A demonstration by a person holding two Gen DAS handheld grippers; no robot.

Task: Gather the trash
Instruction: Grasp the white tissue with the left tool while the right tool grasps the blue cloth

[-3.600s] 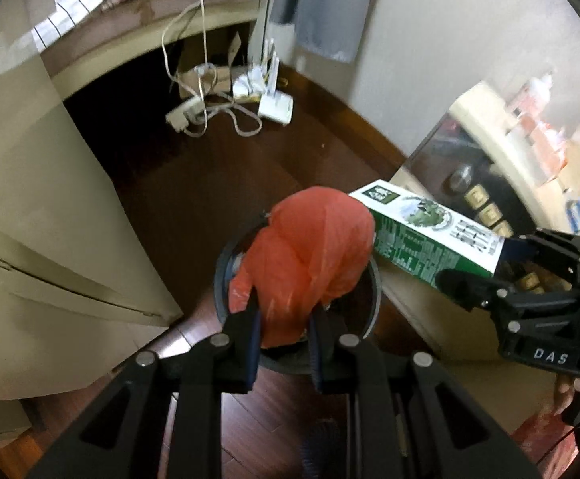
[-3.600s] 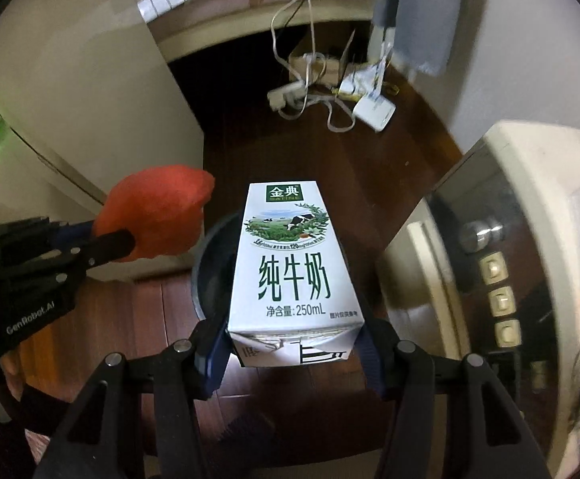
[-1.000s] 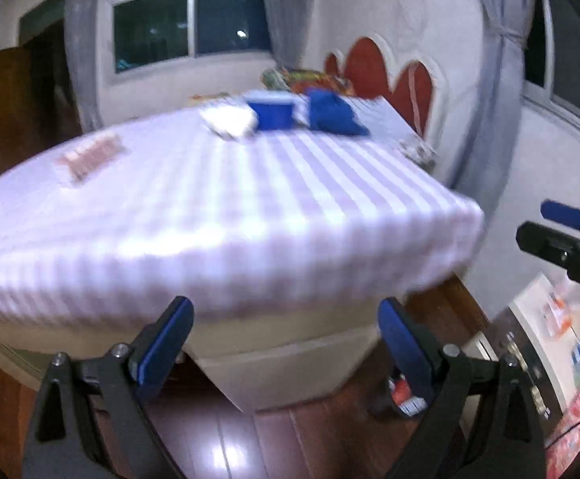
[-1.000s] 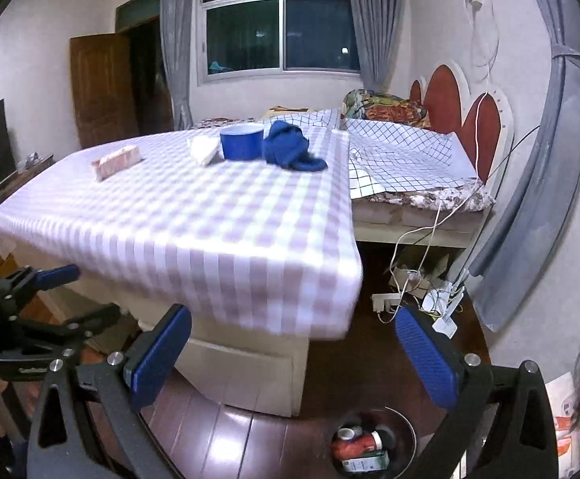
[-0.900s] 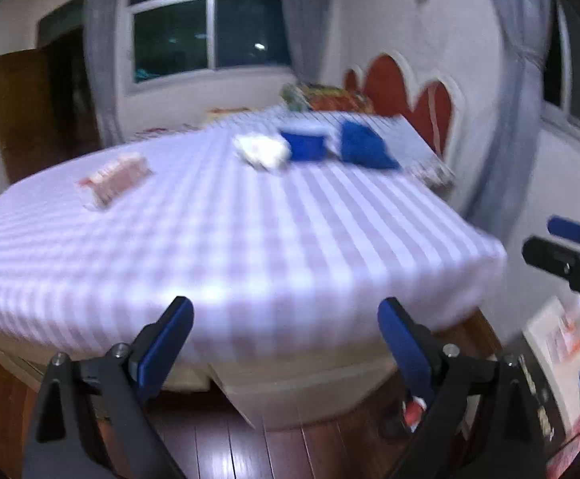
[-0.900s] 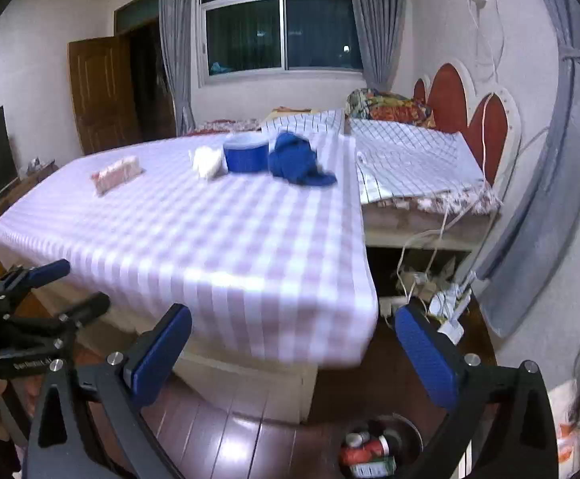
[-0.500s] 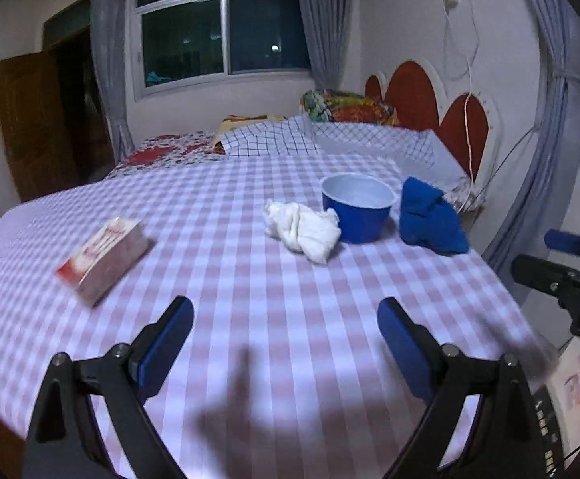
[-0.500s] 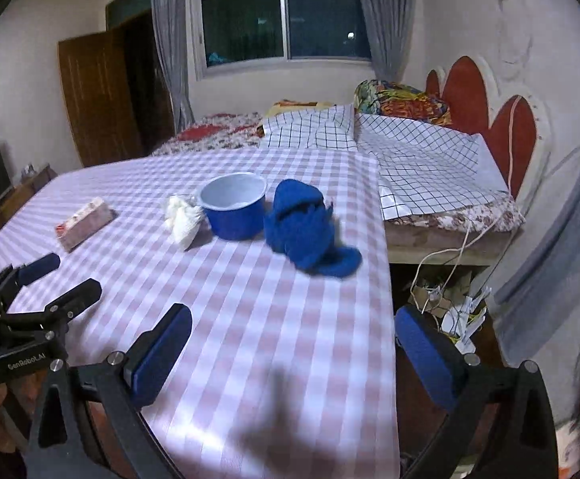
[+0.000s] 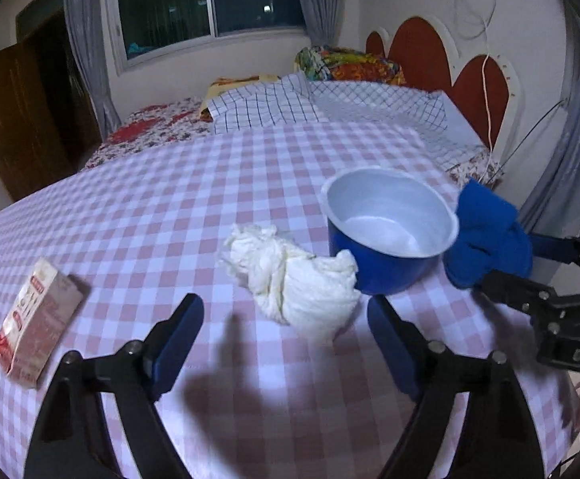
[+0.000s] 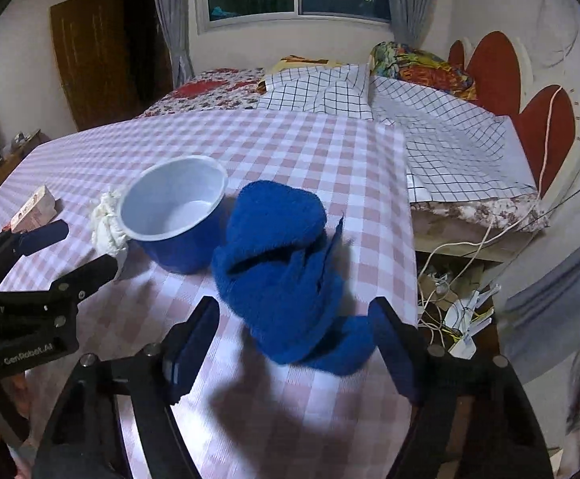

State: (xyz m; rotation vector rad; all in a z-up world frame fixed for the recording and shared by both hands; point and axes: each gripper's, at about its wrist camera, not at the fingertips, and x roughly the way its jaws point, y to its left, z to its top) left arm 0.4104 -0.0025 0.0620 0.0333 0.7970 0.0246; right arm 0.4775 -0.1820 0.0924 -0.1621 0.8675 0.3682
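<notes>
Both of us on the desk [image 9: 250, 183] now, checkered cloth on top. Left hand-held gripper [image 9: 286, 343] is spread wide, holding nothing, aimed at the crumpled white tissue [image 9: 290, 275] at its 12 o'clock, just ahead of the fingertips. The tissue touches the blue cup [image 9: 390, 227] at about 2 o'clock from the wad. A small pink carton [image 9: 36, 319] lies flat at 9 o'clock, well apart from the rest.

Right hand-held gripper [image 10: 294, 343] is also spread and empty, its blue pads flanking the near part of the blue cloth [image 10: 282, 275], not pressing it as far as we can tell. In the right wrist view the cup [image 10: 178, 215] sits at 10 o'clock of the cloth, just beside it, maybe touching; the tissue [image 10: 108, 223] peeks out at the cup's 9 o'clock.

Handling, our guess: the tissue is very light, soft, will squash flat, so pinch through the thick middle of the wad, low to the desk; watch we don't nudge the cup. The cloth is limp and bulky, folds will slide; grab a thick fold near the center, not a loose edge, or it unrolls and drags. The cup looks light, thin-walled, empty; take it by the rim wall. The carton looks stiff; clamp across its narrow sides.
</notes>
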